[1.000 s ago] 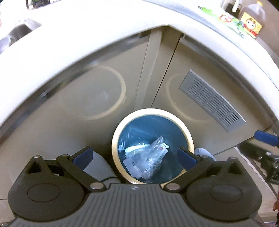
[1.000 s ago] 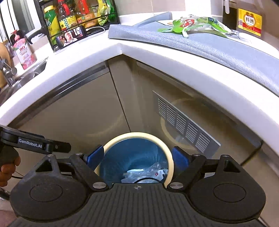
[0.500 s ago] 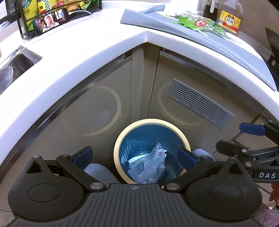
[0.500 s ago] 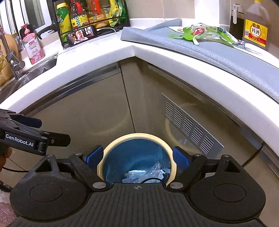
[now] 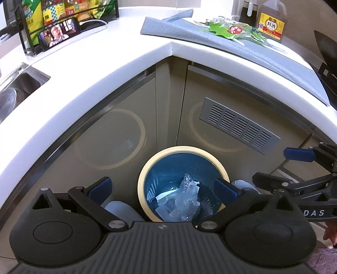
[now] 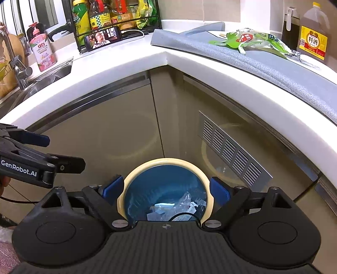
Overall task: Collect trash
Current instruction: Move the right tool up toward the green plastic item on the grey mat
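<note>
A round bin with a cream rim (image 5: 147, 166) and blue liner stands on the floor at the cabinet corner; it also shows in the right wrist view (image 6: 134, 172). Crumpled clear plastic wrappers (image 5: 185, 200) lie inside it, also seen in the right wrist view (image 6: 185, 202). My left gripper (image 5: 162, 189) is open and empty above the bin. My right gripper (image 6: 166, 188) is open and empty above the bin too. A green snack bag (image 6: 250, 41) lies on the grey mat (image 6: 263, 61) on the counter, also in the left wrist view (image 5: 229, 30).
The white counter (image 6: 126, 63) wraps around the corner above the cabinet doors. A sink (image 6: 42, 78), soap bottle (image 6: 43, 51), rack of bottles (image 6: 109, 19) with a phone (image 6: 103, 39), and a cooking wine jug (image 6: 313, 33) stand on it. A vent grille (image 5: 238, 124) is in the right door.
Both grippers have risen and pulled back from the bin, so more of the countertop shows. Both stay open and empty.
</note>
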The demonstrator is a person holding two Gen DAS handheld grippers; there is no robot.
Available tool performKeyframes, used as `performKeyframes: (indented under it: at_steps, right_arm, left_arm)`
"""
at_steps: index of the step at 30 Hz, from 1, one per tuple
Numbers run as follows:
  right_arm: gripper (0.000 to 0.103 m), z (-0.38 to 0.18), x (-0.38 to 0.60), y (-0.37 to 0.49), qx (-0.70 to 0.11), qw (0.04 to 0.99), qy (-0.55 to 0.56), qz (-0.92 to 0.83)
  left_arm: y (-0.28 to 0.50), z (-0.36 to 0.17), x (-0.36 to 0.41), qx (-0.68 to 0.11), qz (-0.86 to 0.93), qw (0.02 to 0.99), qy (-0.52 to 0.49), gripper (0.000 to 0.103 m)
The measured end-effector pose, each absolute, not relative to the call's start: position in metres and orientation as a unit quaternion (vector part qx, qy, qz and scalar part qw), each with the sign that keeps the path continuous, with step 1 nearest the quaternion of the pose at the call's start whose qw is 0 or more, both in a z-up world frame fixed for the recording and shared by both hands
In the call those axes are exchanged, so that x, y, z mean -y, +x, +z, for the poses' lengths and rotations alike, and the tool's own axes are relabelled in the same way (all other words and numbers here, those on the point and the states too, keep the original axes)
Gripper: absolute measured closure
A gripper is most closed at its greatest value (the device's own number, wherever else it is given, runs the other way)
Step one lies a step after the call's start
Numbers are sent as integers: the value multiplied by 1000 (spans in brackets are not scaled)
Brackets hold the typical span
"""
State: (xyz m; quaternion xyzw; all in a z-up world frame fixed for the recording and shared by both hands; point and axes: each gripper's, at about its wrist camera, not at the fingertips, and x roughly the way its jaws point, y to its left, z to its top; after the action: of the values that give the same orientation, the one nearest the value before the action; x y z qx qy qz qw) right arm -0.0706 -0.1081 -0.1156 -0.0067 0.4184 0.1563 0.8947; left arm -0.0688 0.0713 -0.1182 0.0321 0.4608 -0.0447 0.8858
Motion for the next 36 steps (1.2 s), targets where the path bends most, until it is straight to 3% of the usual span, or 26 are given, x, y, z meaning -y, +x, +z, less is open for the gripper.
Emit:
performKeyframes:
  at_steps: [29,36]
  right_arm:
    - [12,-122,109,-69,-433,888,-1,156]
    - [10,-108,114,-72,-379,915,-10,140]
  left_arm:
    - [-74,-115,-57,-442,-41,892,86,0]
    - [-74,-114,-61,-435,-30,895,89,0]
